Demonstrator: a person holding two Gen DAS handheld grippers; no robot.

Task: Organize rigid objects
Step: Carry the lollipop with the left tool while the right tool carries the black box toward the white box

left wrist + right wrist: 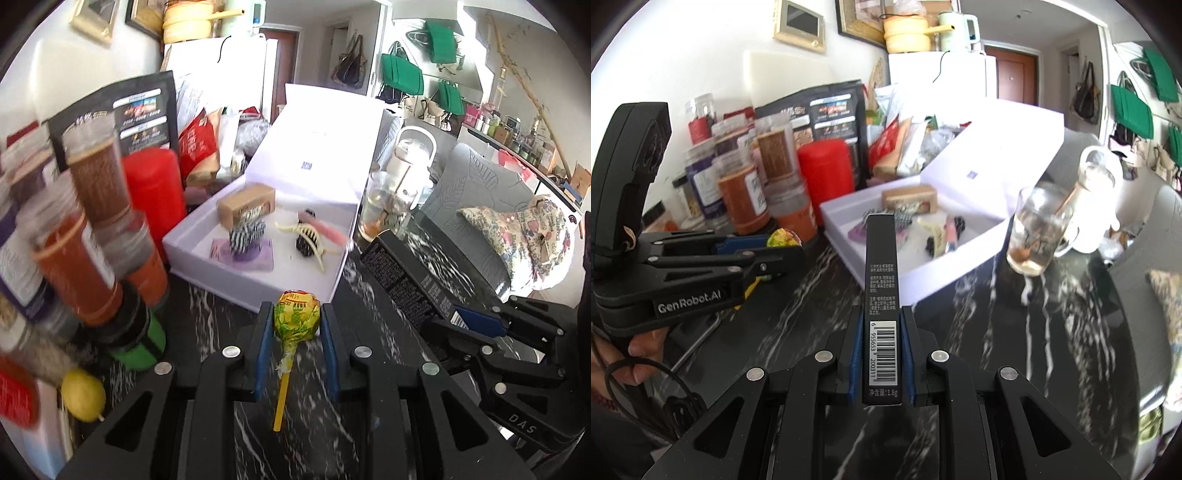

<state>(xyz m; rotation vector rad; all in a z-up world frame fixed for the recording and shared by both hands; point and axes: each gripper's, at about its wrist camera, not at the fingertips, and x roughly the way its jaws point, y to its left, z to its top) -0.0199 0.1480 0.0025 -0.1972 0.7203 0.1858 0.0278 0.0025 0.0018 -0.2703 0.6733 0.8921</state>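
Note:
My left gripper is shut on a lollipop with a yellow-green wrapper and yellow stick, held just in front of the open white box. My right gripper is shut on a long black carton with a barcode, pointing toward the same box. The carton also shows in the left wrist view, at the box's right side. The box holds a tan carton, a striped hair clip, a cream claw clip and a pink item.
Spice jars, a red canister and snack bags crowd the left of the dark marble table. A lemon lies at the front left. A glass of liquid and a white kettle stand right of the box.

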